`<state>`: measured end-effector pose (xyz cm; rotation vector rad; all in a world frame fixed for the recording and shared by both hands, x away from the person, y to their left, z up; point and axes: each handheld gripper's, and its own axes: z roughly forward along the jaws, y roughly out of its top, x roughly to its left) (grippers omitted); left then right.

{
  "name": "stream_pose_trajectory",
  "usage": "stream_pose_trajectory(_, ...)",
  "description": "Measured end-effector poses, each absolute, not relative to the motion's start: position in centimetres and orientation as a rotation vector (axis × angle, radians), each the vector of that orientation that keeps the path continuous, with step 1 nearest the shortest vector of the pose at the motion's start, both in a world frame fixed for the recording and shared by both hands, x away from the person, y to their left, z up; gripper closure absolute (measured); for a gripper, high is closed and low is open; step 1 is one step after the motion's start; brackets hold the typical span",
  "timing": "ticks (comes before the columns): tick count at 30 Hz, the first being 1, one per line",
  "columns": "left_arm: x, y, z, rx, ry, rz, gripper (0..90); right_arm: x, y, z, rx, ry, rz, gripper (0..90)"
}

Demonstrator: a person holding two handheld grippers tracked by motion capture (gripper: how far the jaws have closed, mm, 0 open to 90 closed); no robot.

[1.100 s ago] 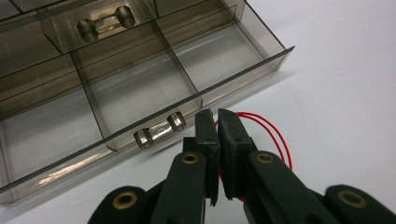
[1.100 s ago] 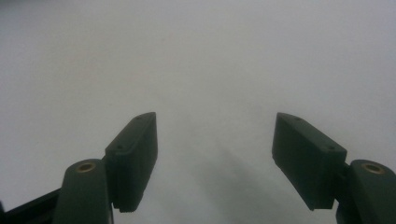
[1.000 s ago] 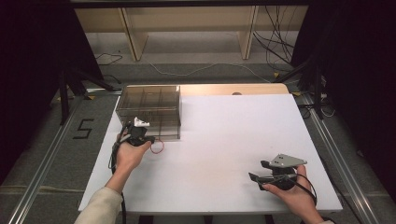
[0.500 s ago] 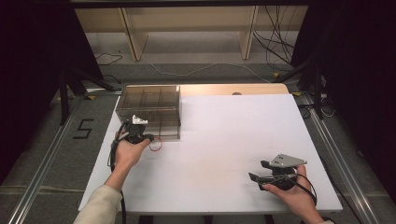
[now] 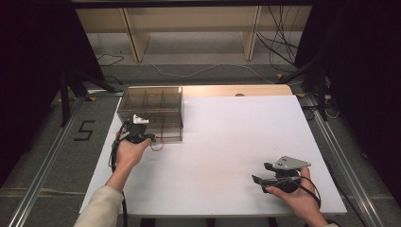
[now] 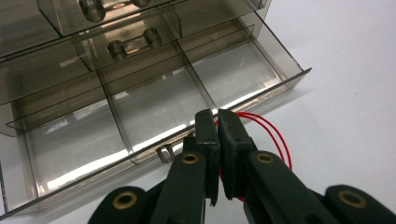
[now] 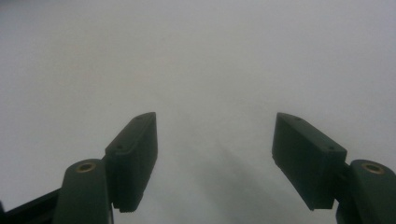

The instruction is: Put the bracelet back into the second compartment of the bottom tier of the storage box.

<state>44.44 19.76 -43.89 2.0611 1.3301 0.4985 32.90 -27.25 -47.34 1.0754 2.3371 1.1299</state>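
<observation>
The white table (image 5: 227, 142) carries a smoky clear drawer box (image 5: 151, 106) at its far left corner, with the bottom drawer (image 6: 154, 116) pulled out, its three compartments bare. My left tongs (image 6: 218, 122) sit just in front of that drawer, pressed together on a red wire loop (image 6: 271, 133). My right tongs (image 7: 215, 154) hang wide apart over bare table near its right front, holding nothing.
</observation>
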Motion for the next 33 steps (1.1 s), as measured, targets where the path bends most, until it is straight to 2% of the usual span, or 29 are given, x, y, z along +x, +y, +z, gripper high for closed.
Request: stream_pose_trajectory(33,45.23,19.80,-43.36,2.042,1.335,0.509,87.2,32.90,-27.22,-47.35,1.074,2.338,1.130,31.8)
